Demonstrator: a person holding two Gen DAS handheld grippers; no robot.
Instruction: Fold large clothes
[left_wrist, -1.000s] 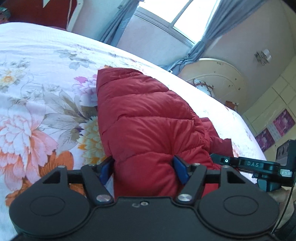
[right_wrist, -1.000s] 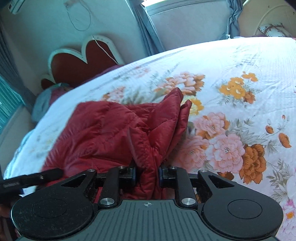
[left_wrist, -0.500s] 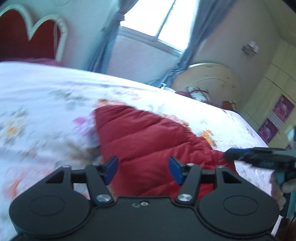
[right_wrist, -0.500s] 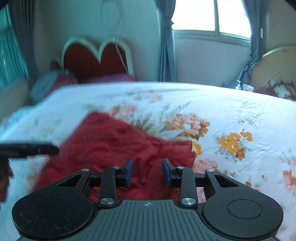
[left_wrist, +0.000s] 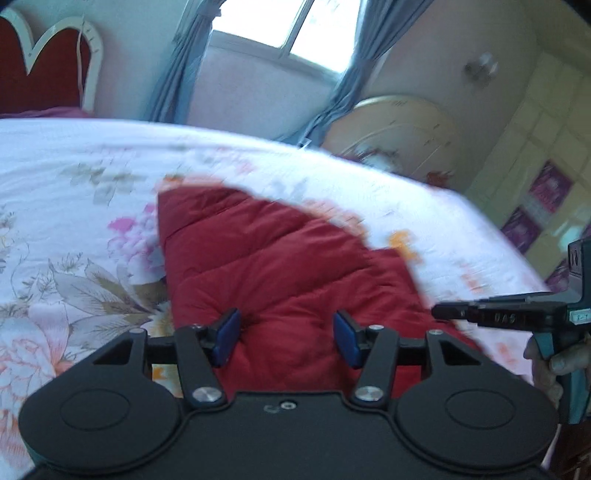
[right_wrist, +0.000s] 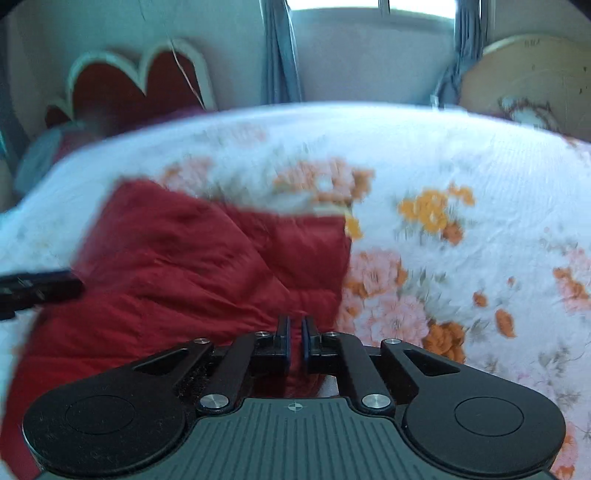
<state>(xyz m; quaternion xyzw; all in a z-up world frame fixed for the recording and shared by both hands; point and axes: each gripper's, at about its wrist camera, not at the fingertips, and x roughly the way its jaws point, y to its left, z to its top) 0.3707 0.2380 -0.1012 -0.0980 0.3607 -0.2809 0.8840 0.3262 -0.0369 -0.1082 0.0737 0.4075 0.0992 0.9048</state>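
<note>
The bed (left_wrist: 55, 229) with its floral sheet carries your red quilted jacket (left_wrist: 280, 266), which lies flat and partly folded ahead of both claws, its right edge straight in the right wrist view (right_wrist: 221, 266). It looks puffy, soft and light, likely slippery and springy, so take it by a hem or corner, such as the far corner at 11 o'clock in the left view, not mid-panel. Your left claw (left_wrist: 286, 338) is spread wide and empty above the near panel; your right claw (right_wrist: 294, 341) is pinched nearly closed, apparently gripping nothing.
</note>
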